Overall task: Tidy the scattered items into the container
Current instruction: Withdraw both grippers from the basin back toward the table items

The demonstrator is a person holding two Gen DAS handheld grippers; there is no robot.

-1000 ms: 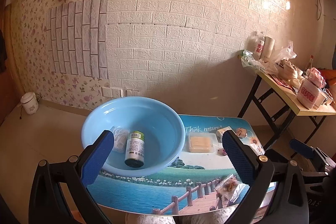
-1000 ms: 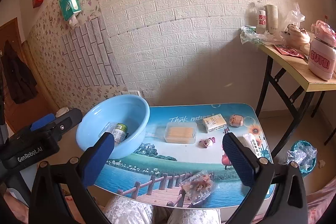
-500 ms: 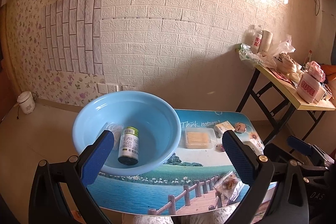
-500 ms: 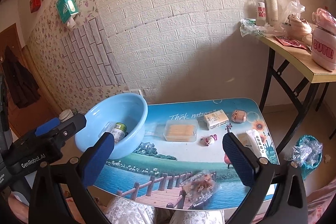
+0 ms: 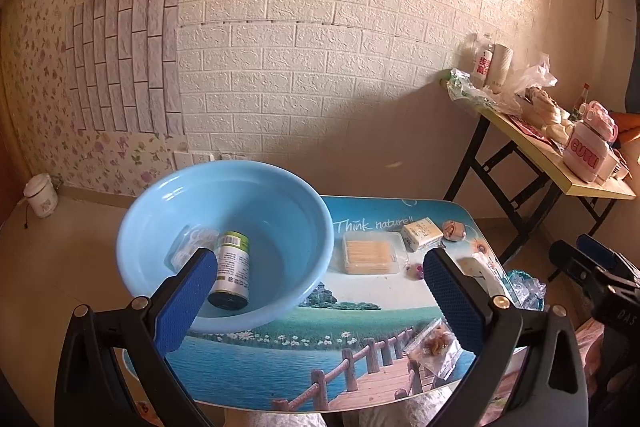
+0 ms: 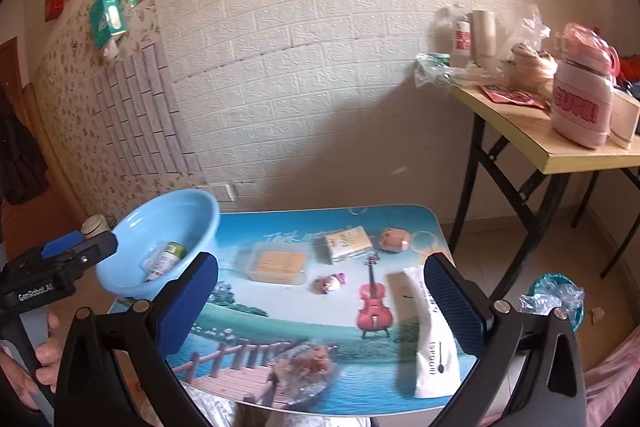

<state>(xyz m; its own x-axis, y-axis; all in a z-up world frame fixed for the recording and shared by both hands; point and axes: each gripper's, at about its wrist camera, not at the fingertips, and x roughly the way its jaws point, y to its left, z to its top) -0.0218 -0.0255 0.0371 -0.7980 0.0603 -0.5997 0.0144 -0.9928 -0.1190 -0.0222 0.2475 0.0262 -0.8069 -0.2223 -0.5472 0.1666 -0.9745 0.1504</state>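
Observation:
A light blue basin (image 5: 224, 195) (image 6: 200, 211) stands at the table's left end and holds a green-capped bottle (image 5: 230, 273) (image 6: 166, 259) and a clear packet (image 5: 188, 245). On the table lie a clear box of sticks (image 5: 370, 257) (image 6: 278, 265), a yellow carton (image 5: 422, 233) (image 6: 346, 243), a small round item (image 6: 394, 239), a pink trinket (image 6: 330, 283), a white spoon pack (image 6: 434, 339) and a clear snack bag (image 5: 436, 341) (image 6: 308, 367). My left gripper (image 5: 320, 295) is open and empty near the basin. My right gripper (image 6: 320, 295) is open and empty above the table's front.
The small table (image 5: 360, 311) has a printed landscape top and stands by a white brick wall. A folding side table (image 6: 532, 143) with bottles, cups and a pink jug is at the right. A bin with plastic (image 6: 554, 297) sits on the floor.
The right gripper has moved forward and right, closer to the table, so the spoon pack and snack bag look larger. The left gripper shifted slightly; both stay open.

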